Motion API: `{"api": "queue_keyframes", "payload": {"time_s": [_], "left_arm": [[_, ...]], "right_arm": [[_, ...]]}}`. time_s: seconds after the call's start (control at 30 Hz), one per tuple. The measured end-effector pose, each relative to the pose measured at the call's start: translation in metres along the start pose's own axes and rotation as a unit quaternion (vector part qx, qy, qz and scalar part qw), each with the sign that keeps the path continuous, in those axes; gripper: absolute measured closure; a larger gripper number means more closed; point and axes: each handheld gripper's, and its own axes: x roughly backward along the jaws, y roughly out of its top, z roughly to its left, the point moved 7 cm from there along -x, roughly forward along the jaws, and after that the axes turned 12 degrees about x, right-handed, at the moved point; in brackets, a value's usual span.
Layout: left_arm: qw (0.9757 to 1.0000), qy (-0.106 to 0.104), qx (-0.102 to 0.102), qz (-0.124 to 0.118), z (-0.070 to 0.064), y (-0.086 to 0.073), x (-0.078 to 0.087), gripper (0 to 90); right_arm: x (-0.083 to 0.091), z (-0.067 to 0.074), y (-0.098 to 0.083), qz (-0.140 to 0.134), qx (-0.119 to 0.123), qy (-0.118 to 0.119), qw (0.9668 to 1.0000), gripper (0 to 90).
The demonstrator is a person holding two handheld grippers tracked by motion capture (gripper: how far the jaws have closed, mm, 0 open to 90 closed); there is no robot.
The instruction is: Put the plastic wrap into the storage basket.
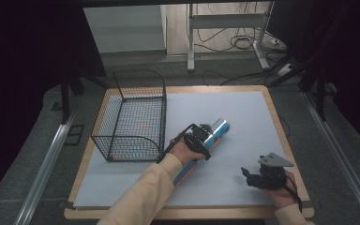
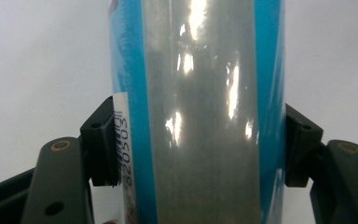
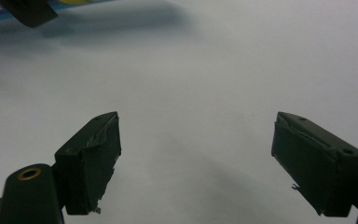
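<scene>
Dim overall, with a cool grey cast. In the high view the room around the table (image 1: 281,140) falls into near black, while the white mat (image 1: 243,117) is evenly, softly lit. In the left gripper view, bright streaks of glare run down the shiny tube (image 2: 200,116) between the jaws, which look soft and slightly blurred. In the right gripper view, the mat ahead of the jaws is hazy, with a broad soft shadow between them and darker upper corners.
</scene>
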Motion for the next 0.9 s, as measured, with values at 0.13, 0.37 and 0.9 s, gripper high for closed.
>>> {"api": "queue_keyframes", "payload": {"time_s": [0.13,0.37,0.9], "left_arm": [[1.0000,-0.005,-0.005,-0.006,-0.003,0.001,0.009,31.6],[0.9998,-0.007,-0.014,-0.010,-0.001,0.001,0.022,31.7],[0.9988,-0.023,-0.010,-0.042,0.007,0.007,0.047,31.7]], "right_arm": [[0.000,-0.001,-0.001,0.000,-0.003,0.000,1.0000,16.2],[0.000,0.000,0.000,0.001,-0.002,0.000,1.0000,16.2],[-0.001,-0.001,-0.001,0.003,-0.002,0.000,1.0000,16.2]]}}
